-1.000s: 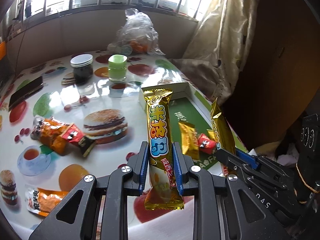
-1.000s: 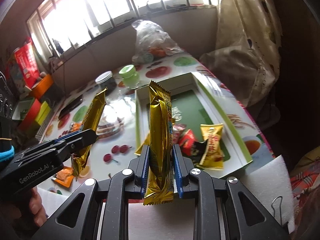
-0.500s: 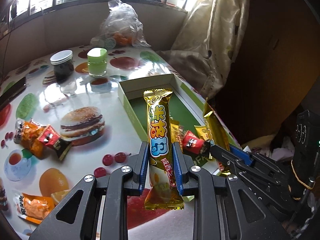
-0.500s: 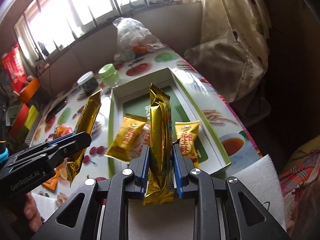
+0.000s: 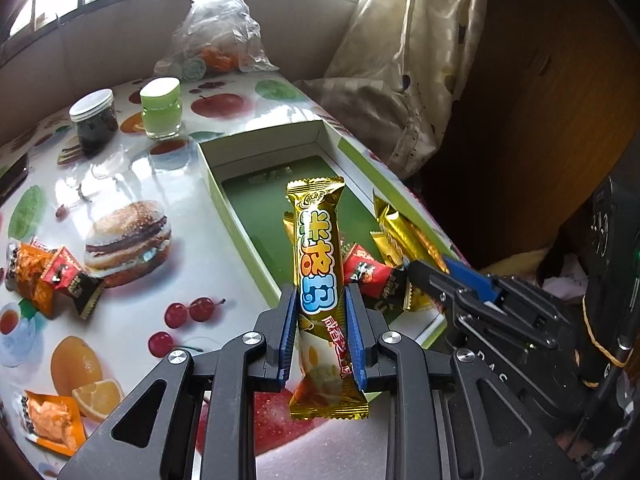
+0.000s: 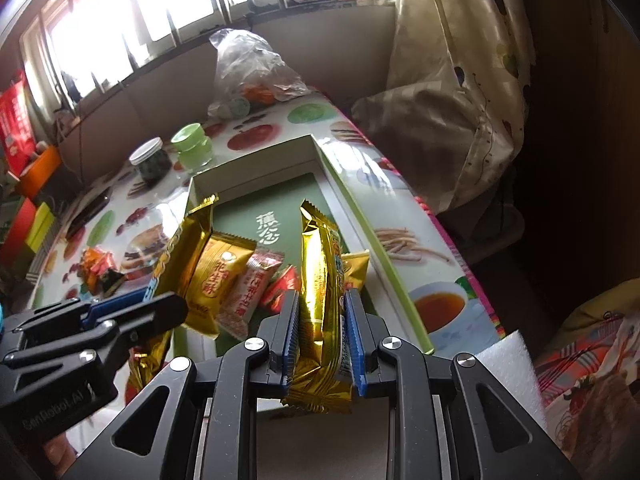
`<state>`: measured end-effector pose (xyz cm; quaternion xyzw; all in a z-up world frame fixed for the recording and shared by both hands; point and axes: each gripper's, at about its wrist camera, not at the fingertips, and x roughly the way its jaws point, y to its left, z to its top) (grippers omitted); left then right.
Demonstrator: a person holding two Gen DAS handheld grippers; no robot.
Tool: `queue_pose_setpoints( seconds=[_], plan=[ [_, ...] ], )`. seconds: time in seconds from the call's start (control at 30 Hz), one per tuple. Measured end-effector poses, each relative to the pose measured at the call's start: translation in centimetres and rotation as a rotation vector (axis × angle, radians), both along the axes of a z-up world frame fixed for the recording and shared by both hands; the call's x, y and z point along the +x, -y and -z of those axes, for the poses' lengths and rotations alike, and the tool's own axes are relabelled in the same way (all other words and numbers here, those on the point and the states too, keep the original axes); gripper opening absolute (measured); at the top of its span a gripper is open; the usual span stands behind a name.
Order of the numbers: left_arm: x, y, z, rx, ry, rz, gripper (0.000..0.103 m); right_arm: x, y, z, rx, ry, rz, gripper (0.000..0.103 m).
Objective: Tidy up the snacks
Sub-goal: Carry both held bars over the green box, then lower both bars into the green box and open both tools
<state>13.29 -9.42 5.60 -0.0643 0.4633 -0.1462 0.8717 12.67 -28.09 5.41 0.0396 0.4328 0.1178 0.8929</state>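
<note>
Each claw is clamped on a gold snack bar – the left gripper (image 5: 322,336) pinches its gold bar (image 5: 318,256) low down, the right gripper (image 6: 322,340) likewise its foil bar (image 6: 322,276), both above the green box (image 6: 360,208) – light, crinkly, slippery foil, best gripped mid-body, not by the seams

Daylight floods through blown-out windows (image 6: 168,4), glaring off the glossy tablecloth (image 5: 120,168); the right side sinks into deep shadow, and fisheye distortion bends and darkens every edge.
</note>
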Motion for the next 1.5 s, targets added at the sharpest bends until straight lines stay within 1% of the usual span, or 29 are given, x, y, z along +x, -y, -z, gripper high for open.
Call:
queue_pose_setpoints(
  seconds=[0.47, 0.73, 0.83, 0.9, 0.97, 1.2, 1.5],
  plan=[
    [0.8, 0.6, 0.9, 0.009, -0.033, 0.008, 0.025, 1.8, -0.3, 0.6, -0.047, 0.007, -0.026, 0.022],
    [0.9, 0.8, 1.1, 0.011, -0.044, 0.016, 0.025, 2.4, -0.2, 0.8, -0.052, 0.004, -0.032, 0.022],
    [0.9, 0.8, 1.1, 0.011, -0.047, 0.017, 0.027, 2.5, -0.2, 0.8, -0.048, 0.004, -0.035, 0.023],
    [0.9, 0.8, 1.1, 0.002, -0.046, 0.018, 0.035, 2.5, -0.3, 0.8, -0.048, 0.002, -0.037, 0.024],
    [0.8, 0.8, 1.0, -0.008, -0.044, 0.021, 0.037, 2.5, -0.3, 0.8, -0.047, 0.003, -0.042, 0.026],
    [0.2, 0.8, 0.6, -0.017, -0.033, 0.015, 0.038, 2.2, -0.4, 0.6, -0.042, 0.009, -0.040, 0.031],
    [-0.9, 1.0, -0.1, -0.020, -0.013, 0.007, 0.038, 1.5, 0.4, -0.1, -0.027, 0.025, -0.029, 0.034]
  ],
)
